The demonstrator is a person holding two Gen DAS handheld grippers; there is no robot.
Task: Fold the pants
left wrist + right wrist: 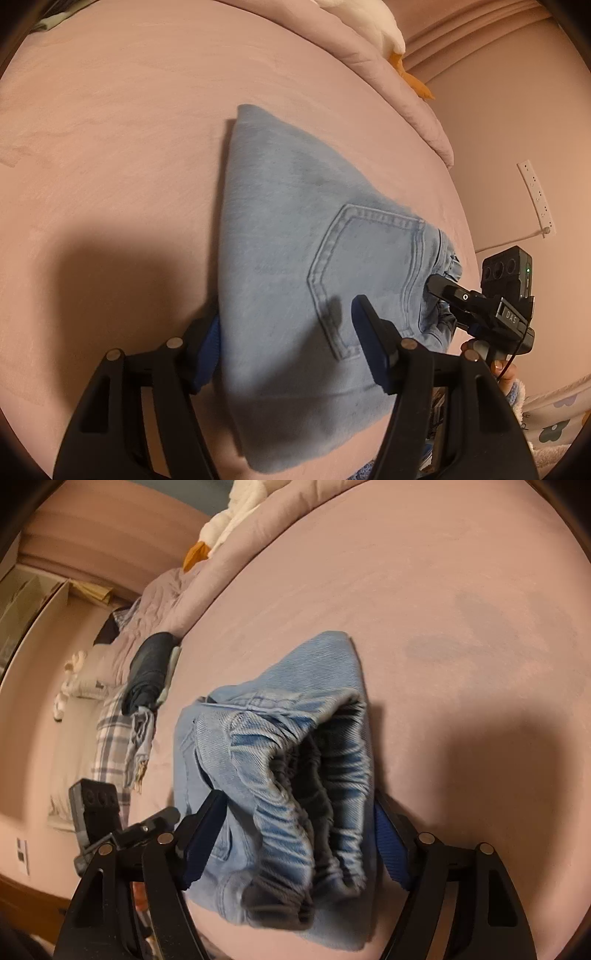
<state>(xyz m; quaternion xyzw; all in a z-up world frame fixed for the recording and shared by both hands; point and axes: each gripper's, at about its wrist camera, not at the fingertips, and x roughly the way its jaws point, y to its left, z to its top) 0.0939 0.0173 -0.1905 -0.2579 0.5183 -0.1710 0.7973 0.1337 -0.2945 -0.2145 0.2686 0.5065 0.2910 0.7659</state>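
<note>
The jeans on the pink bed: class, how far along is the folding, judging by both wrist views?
Done: the jeans lie as a compact bundle on the pink sheet, back pocket up, elastic waistband stacked in layers. In hand: left gripper and right gripper straddle the bundle, jaws open. Left: perhaps a final tidy; the waistband end looks uneven.
</note>
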